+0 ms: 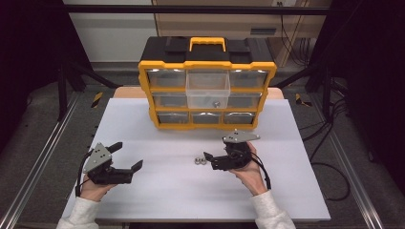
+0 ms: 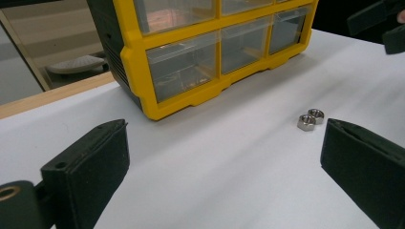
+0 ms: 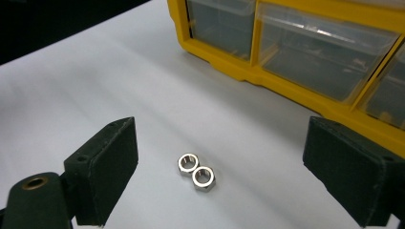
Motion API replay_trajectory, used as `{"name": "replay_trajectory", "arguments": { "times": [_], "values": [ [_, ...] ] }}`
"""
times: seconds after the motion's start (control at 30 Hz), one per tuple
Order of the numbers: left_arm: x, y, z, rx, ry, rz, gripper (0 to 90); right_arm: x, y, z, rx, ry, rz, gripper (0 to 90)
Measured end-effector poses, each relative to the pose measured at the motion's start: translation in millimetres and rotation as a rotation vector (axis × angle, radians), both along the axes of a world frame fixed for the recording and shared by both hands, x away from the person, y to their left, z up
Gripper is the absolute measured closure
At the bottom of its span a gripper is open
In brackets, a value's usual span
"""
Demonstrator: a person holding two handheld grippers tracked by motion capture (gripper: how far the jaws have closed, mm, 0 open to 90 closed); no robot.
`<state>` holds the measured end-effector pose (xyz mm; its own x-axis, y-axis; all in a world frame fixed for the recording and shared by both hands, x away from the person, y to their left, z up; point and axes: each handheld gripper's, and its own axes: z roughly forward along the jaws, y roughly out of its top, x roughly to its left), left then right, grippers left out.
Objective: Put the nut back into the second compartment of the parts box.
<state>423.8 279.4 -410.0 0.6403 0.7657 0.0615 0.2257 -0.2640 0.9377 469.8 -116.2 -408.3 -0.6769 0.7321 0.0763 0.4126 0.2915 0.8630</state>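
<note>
Two steel hex nuts (image 3: pixel 197 171), shiny, touching, lie on matte white table (image 1: pixel 157 191) before yellow plastic drawer box (image 1: pixel 207 67). Your right gripper (image 1: pixel 208 158) hovers just beside them, jaws wide, holding nothing. Your left gripper (image 1: pixel 128 155) wide open, empty.
</note>
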Motion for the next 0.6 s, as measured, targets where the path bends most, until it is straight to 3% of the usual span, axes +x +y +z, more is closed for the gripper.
{"name": "replay_trajectory", "arguments": {
  "times": [0.6],
  "values": [
    [0.2,-0.2,-0.3,0.002,0.001,0.000,2.1,9.7,21.7,-35.3,-0.098,0.084,0.013,16.8]
  ]
}}
